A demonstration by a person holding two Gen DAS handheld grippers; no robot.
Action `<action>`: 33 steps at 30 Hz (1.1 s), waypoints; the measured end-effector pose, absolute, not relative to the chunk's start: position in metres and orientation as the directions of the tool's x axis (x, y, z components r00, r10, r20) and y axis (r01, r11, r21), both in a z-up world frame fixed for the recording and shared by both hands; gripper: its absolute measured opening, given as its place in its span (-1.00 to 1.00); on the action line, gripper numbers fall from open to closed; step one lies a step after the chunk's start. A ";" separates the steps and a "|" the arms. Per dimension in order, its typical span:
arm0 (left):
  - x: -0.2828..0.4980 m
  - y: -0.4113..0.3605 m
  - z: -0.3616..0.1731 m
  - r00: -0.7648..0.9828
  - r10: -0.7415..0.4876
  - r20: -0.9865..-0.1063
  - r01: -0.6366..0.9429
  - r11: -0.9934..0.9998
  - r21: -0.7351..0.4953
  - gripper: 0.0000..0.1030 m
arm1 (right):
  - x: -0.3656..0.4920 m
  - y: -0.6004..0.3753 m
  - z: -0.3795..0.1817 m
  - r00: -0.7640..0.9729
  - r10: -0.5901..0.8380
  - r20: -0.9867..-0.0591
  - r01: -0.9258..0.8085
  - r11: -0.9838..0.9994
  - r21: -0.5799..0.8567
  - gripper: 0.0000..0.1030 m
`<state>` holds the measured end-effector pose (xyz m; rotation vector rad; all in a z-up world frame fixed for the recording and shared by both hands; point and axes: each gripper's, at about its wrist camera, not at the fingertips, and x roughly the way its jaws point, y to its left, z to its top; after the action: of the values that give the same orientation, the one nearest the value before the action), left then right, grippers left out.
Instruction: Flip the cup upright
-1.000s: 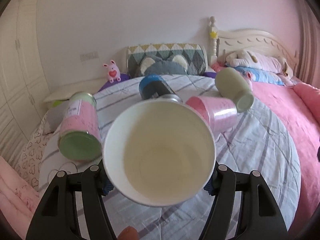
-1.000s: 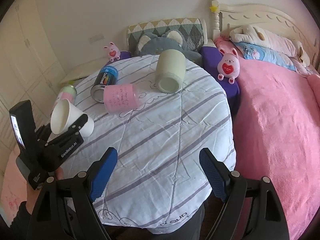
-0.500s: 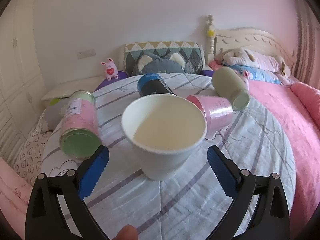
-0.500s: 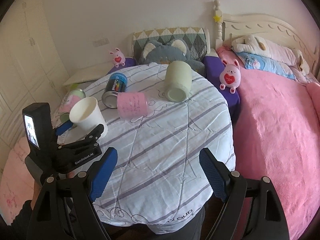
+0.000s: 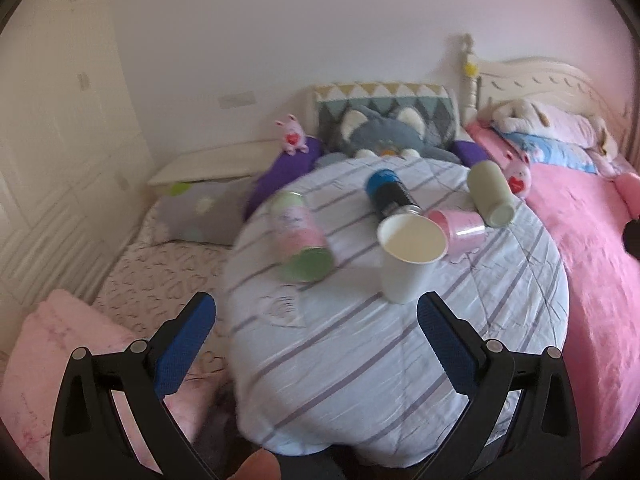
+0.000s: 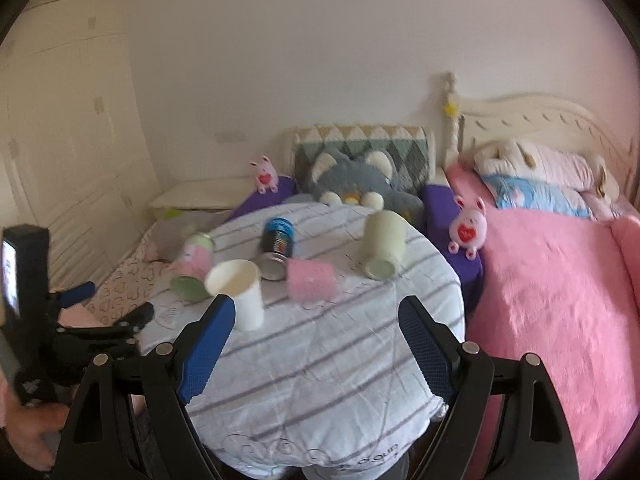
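A white paper cup [image 5: 408, 256] stands upright, mouth up, on the round table with a striped cloth [image 5: 360, 352]. It also shows in the right wrist view [image 6: 240, 292]. My left gripper [image 5: 316, 340] is open and empty, pulled back from the cup over the table's near edge; it shows in the right wrist view [image 6: 116, 312] at the left. My right gripper [image 6: 316, 344] is open and empty above the table's front.
Lying on their sides on the table: a pink paper cup [image 5: 460, 228], a pale green cup [image 5: 492, 196], a blue and black can [image 5: 390, 196] and a pink and green can [image 5: 300, 240]. A pink bed [image 6: 560, 300] lies to the right, cushions and plush toys behind.
My left gripper opened and let go of the white cup, which now stands upright on the table. The left gripper then drew back and up. The right gripper also rose and backed off.
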<state>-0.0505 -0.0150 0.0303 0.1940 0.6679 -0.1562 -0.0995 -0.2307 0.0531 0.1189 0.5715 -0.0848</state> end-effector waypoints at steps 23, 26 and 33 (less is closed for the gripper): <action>-0.101 0.027 0.043 0.765 -0.028 -0.643 0.110 0.990 0.087 0.98 | -0.120 -0.187 0.042 0.838 -0.020 -0.545 0.051 0.998 0.041 0.65; -0.100 0.025 0.042 0.764 -0.030 -0.645 0.113 0.990 0.088 0.98 | -0.120 -0.184 0.041 0.836 -0.017 -0.549 0.047 0.998 0.040 0.65; -0.101 0.023 0.041 0.761 -0.035 -0.648 0.118 0.989 0.086 0.98 | -0.120 -0.183 0.042 0.834 -0.014 -0.552 0.046 0.998 0.045 0.65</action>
<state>-0.1007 0.0225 0.0408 0.1240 0.7015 -0.0832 -0.1198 -0.1833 0.0419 0.0573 0.5839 -0.0318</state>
